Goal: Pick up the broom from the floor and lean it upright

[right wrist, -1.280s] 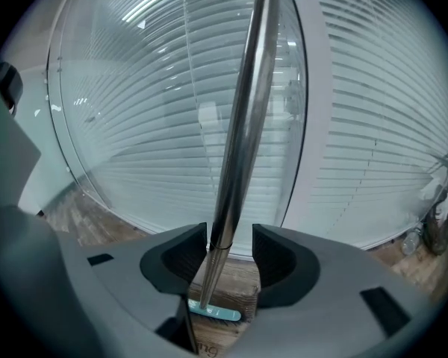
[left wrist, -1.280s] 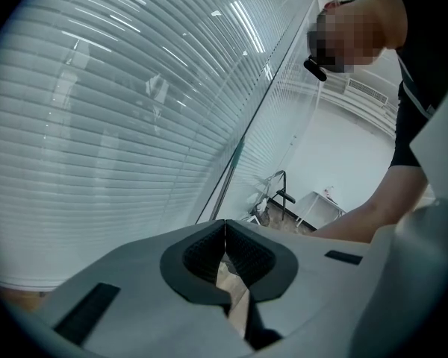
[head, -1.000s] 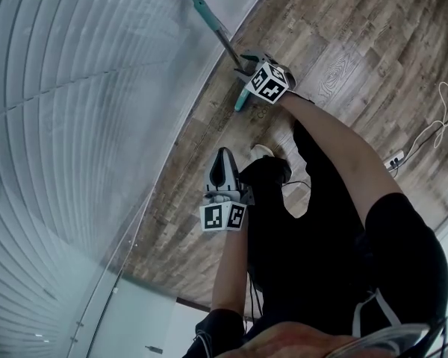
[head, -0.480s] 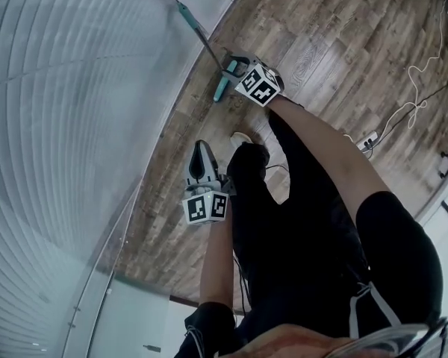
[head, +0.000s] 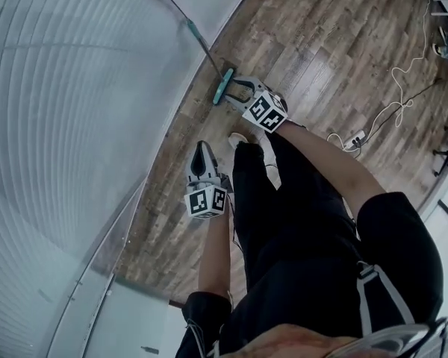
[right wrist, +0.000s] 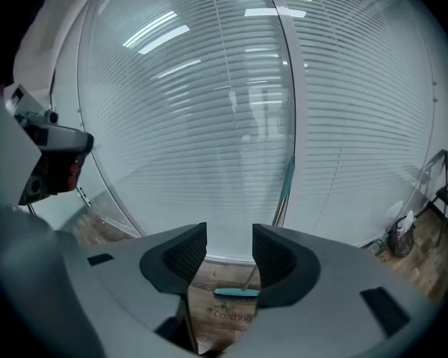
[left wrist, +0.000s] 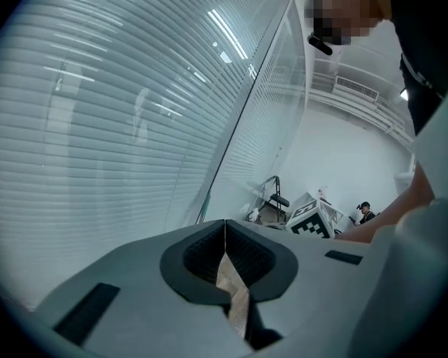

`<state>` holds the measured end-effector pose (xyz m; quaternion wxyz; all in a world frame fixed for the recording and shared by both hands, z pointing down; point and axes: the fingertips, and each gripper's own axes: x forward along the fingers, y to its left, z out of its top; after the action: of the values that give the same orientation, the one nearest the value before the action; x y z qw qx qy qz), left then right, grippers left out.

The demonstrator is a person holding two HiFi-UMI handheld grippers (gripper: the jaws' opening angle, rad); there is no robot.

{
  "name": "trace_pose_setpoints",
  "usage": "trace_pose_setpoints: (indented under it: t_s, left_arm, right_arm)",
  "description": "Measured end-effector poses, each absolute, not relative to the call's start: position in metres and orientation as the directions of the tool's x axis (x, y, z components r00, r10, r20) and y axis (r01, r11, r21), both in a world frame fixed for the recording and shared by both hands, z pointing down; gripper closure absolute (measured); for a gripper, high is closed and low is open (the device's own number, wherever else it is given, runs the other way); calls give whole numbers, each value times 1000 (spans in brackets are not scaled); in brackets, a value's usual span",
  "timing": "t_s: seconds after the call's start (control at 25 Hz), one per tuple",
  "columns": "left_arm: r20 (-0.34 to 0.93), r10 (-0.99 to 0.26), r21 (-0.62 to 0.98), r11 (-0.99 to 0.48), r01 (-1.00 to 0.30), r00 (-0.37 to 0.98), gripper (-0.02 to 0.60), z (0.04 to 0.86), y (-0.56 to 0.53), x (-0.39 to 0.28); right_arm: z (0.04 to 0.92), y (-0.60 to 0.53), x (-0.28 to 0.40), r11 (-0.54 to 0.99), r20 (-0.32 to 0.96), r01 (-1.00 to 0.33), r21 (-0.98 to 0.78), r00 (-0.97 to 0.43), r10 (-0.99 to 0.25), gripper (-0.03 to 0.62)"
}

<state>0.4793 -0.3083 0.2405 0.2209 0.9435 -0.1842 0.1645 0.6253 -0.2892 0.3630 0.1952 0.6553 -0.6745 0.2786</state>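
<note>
teal-headed broom stands upright, thin handle leaning against glass wall

Broom head's right end — hidden behind right gripper jaw.

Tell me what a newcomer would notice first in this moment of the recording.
The teal broom stands with its head on the wooden floor and its handle leaning against the big glass wall with blinds. The right hand-held gripper is close in front of it, jaws apart and holding nothing. The left hand-held gripper is nearer the person's legs, jaws together and empty.
</note>
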Motion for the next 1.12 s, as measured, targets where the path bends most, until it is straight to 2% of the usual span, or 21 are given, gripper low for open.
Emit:
trace_pose_setpoints:
  t_s: [0.28, 0.56, 0.64, 0.72, 0.84, 0.96, 1.12]
  left_arm:
    - [328, -326, 378, -815, -440, 887, 563, 179, -285, 479]
    - [224, -333, 332, -857, -393, 916, 563, 111, -280, 509]
    - [195, -340, 329, -861, -388, 920, 563, 91, -276, 517]
    - [157, -344, 326, -867, -377, 926, 563, 72, -268, 524]
    - [116, -352, 311, -875, -370, 929, 563, 44, -256, 529]
    - [89, -357, 320, -874, -366, 930, 563, 29, -249, 526]
    - [28, -426, 297, -860, -415, 904, 563, -6, -253, 510]
  right_arm:
    - [248, -249, 587, 47, 534, -972, -228, -166, -829, 414]
    - [137, -236, 587, 50, 381, -974, -220, -133, -915, 417]
    - [110, -230, 586, 71, 341, -976, -207, -140, -930, 436]
    - [84, -221, 587, 86, 299, -978, -189, -141, -944, 499]
    - [52, -210, 588, 112, 227, -981, -156, -146, -963, 550]
    - [28, -206, 589, 116, 164, -984, -135, -137, -977, 564]
    - [-9, -206, 587, 100, 82, -987, -129, -111, -990, 568]
